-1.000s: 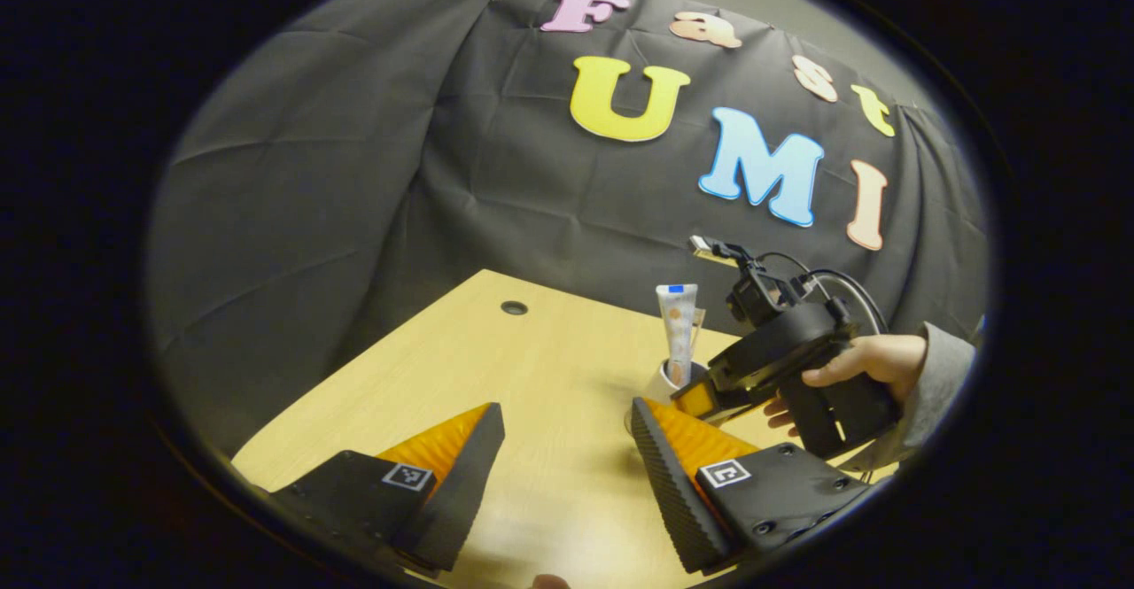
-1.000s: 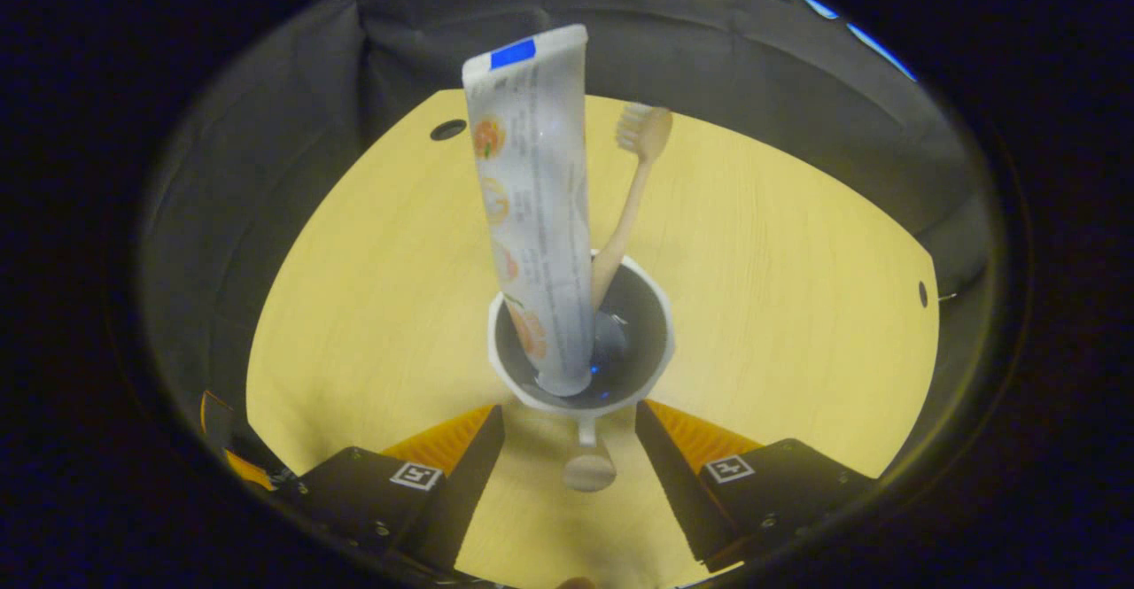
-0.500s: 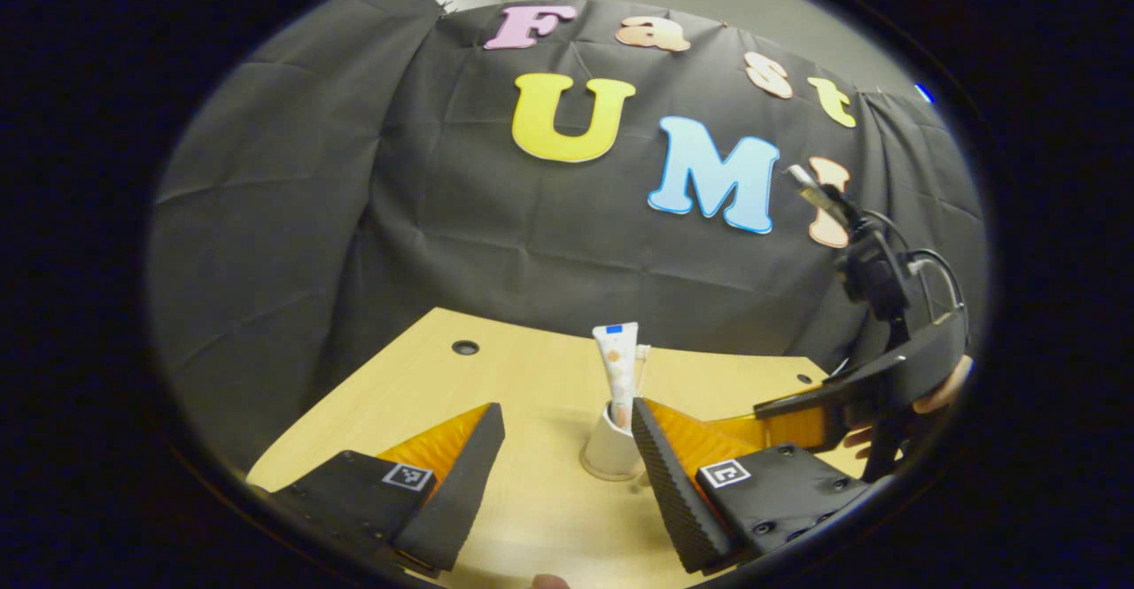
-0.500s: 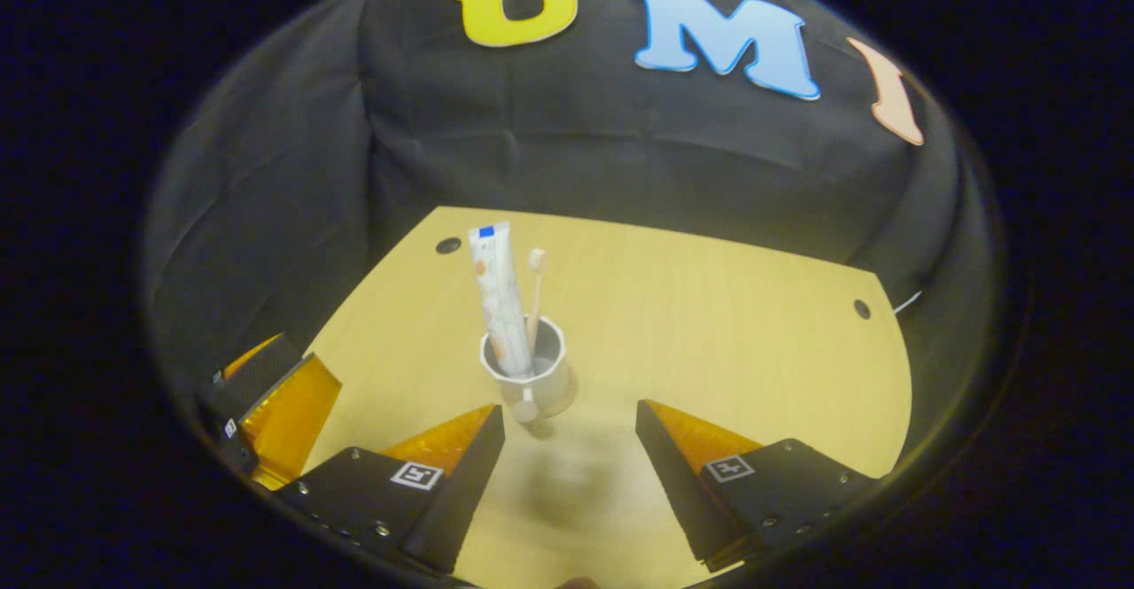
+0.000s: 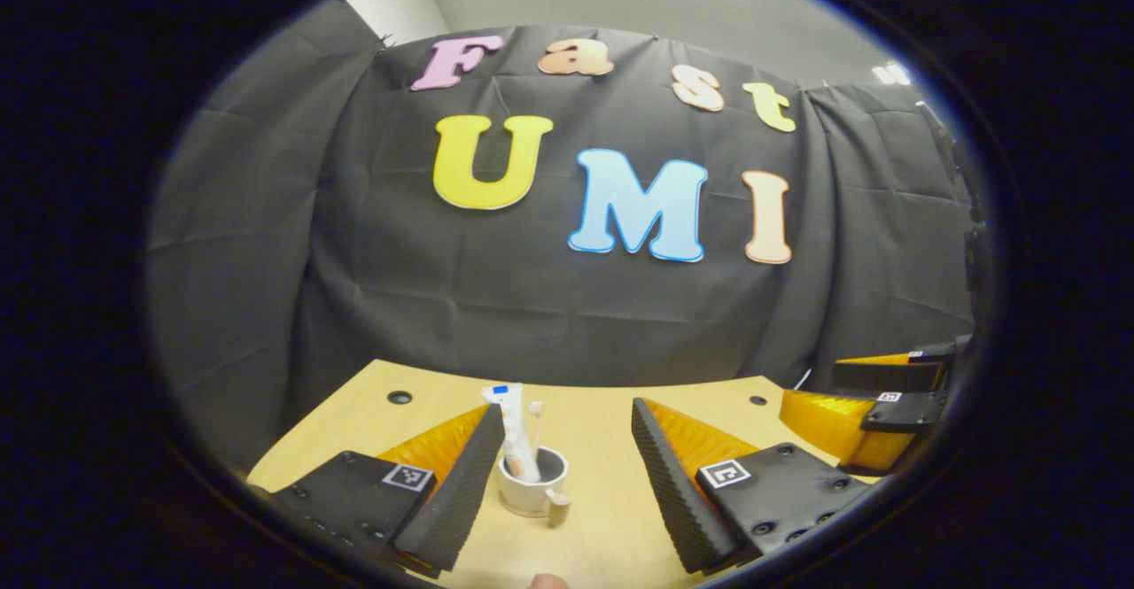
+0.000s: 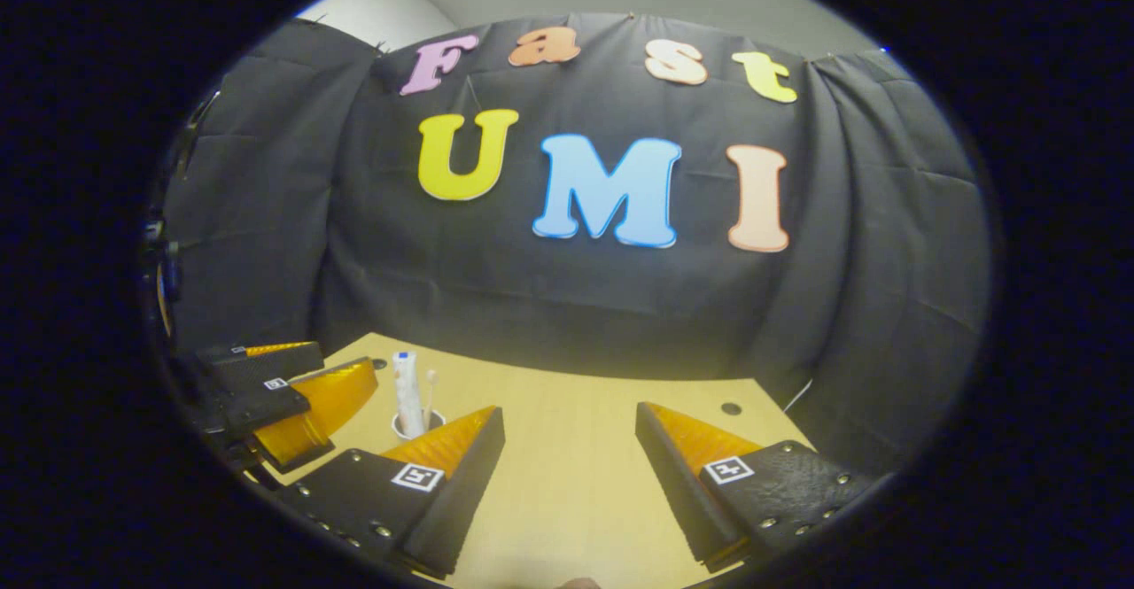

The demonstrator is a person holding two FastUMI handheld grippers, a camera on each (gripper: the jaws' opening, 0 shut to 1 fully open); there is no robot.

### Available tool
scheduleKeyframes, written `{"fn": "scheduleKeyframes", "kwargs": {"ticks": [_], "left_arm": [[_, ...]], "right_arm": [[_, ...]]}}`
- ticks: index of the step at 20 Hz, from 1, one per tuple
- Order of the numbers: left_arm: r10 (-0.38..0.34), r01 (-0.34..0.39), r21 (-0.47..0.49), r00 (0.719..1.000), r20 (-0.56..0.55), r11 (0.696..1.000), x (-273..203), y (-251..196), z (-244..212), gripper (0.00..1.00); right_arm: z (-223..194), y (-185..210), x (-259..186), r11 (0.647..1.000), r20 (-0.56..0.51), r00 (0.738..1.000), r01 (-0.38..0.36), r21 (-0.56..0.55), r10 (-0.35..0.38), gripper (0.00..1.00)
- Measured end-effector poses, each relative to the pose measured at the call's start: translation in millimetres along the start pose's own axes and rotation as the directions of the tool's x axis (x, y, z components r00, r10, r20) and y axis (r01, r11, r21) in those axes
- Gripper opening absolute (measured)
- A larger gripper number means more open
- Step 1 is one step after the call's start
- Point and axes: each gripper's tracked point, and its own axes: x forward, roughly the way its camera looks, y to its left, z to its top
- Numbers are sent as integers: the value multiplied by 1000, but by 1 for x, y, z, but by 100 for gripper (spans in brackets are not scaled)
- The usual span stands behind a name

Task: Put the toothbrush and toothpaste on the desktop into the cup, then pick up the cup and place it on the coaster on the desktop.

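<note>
Toothpaste tube (image 5: 512, 430) and toothbrush (image 5: 535, 419) upright in cup (image 5: 530, 492) on table (image 5: 602, 518); coaster placement unclear; both jaws wide, empty.

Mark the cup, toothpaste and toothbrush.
cup (image 5: 528, 499): left gripper view, front wall.
toothpaste (image 5: 514, 434): left gripper view, mid-tube.
toothbrush (image 5: 535, 412): left gripper view, bristle head.
</note>
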Motion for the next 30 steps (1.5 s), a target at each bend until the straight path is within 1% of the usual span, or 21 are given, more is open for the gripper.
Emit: {"fn": "scheduleKeyframes", "kwargs": {"ticks": [1, 2, 3, 4, 5, 7, 10, 13, 14, 15, 16, 17, 18, 26, 30], "left_arm": [[-4, 4, 6, 1000, 12, 1000, 0, -12, 4, 93], [-6, 6, 14, 1000, 28, 1000, -2, -23, 8, 93], [-3, 2, 19, 999, 45, 1000, -4, -32, 12, 93], [2, -3, 17, 998, 59, 1000, -6, -40, 15, 93], [9, -10, 10, 997, 71, 1000, -9, -47, 17, 93], [32, -31, -3, 995, 90, 1000, -13, -55, 17, 93], [64, -63, -8, 991, 121, 998, -17, -58, 23, 93], [73, -72, -13, 988, 140, 997, -21, -60, 28, 93], [77, -76, -7, 988, 138, 997, -22, -59, 28, 93], [73, -74, -2, 988, 133, 997, -23, -60, 27, 93], [74, -74, 1, 988, 133, 997, -23, -61, 27, 93], [73, -74, 5, 988, 136, 997, -24, -61, 31, 93], [75, -77, 7, 988, 135, 997, -26, -61, 31, 93], [82, -84, 9, 986, 144, 996, -36, -59, 37, 93], [87, -89, 8, 987, 133, 996, -36, -54, 33, 93]], "right_arm": [[4, -6, -7, 1000, 37, 999, 15, -7, -14, 90], [8, -11, -12, 1000, 74, 997, 24, -9, -23, 86], [10, -17, -19, 999, 111, 993, 32, -10, -30, 94], [10, -20, -23, 999, 145, 989, 35, -12, -33, 90], [8, -26, -24, 999, 170, 985, 35, -13, -33, 89], [6, -35, -28, 1000, 192, 981, 13, -10, -11, 89], [7, -37, -30, 1000, 213, 977, -29, 3, 28, 89], [14, -40, -40, 999, 247, 969, -31, 11, 28, 90], [15, -40, -41, 1000, 256, 966, -25, 9, 22, 86], [18, -40, -43, 1000, 264, 964, -21, 5, 19, 89], [20, -39, -41, 1000, 265, 964, -20, 3, 18, 86], [20, -39, -42, 1000, 265, 964, -16, 4, 15, 89], [18, -38, -40, 1000, 259, 966, -18, 4, 16, 90], [15, -37, -37, 1000, 246, 969, -25, 12, 21, 90], [11, -34, -33, 1000, 233, 972, -26, 7, 24, 90]]}}
